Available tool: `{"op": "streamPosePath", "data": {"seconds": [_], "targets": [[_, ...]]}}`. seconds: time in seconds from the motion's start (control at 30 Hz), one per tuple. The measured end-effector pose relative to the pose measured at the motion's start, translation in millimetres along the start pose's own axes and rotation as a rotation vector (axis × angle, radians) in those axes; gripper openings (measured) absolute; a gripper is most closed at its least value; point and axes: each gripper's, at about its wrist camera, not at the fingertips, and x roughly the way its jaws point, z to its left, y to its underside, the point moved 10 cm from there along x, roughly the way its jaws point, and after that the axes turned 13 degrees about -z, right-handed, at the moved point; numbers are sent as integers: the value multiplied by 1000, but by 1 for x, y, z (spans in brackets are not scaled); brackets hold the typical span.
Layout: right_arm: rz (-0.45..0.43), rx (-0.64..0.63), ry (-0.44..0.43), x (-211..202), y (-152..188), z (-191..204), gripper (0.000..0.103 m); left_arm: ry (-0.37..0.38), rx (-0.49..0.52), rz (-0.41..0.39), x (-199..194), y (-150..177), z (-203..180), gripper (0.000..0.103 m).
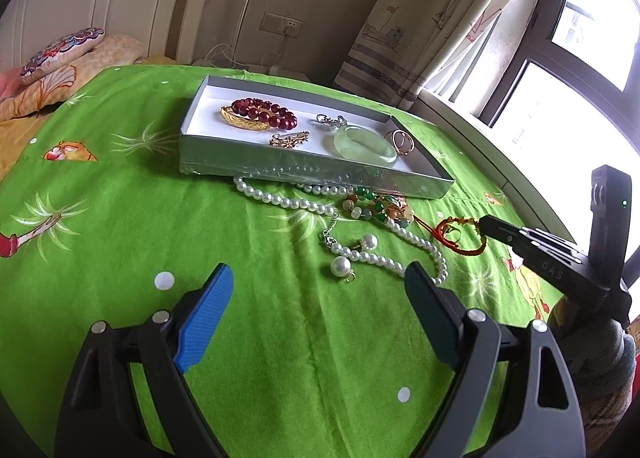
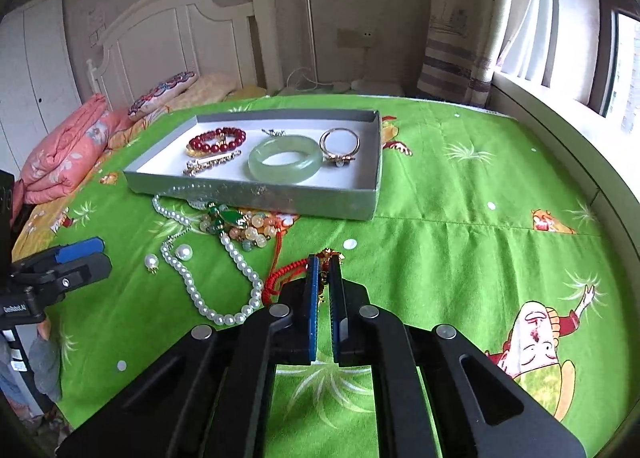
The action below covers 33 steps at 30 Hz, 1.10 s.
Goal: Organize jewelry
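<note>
Red cord bracelet (image 2: pixel 280 278) with gold charm, pinched in right tongs (image 2: pixel 325 272)

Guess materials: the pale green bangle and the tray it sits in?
Translucent pale green bangle: looks like polished jade or glass, since it is glossy, cloudy and lets light through. Shallow silver-grey rectangular tray: likely foil-faced cardboard, given its thin walls, dull metallic sheen and white matte inside.

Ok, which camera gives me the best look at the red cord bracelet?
The left wrist view. There the red cord bracelet lies open on the green cloth, its loop showing, with the right gripper closing on one end. In the right wrist view the right fingers cover most of it.
</note>
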Motion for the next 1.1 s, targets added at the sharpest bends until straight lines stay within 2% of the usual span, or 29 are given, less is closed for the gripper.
{"op": "streamPosePath", "data": {"seconds": [0.17,0.4,0.63,0.8,0.87,0.93,1.0,1.03,1.1], "targets": [[-81,35,-45,-18,-26,5,6,0,0,1,0,0,0,86],[-111,37,-50,-37,-36,1,6,-1,1,2,0,0,1,87],[-47,86,17,-48,3,-46,6,-8,5,8,1,0,0,87],[33,173,85,-43,41,-84,8,-15,6,13,4,1,0,87],[54,209,82,-40,48,-91,8,-18,6,15,5,1,0,87],[66,220,85,-38,50,-92,17,-20,7,17,5,2,0,87],[58,222,55,-40,48,-85,42,-20,7,18,5,2,0,87],[51,216,38,-41,46,-80,48,-21,7,19,6,2,0,87],[41,162,6,-44,45,-64,50,-21,7,20,5,3,1,87]]}}
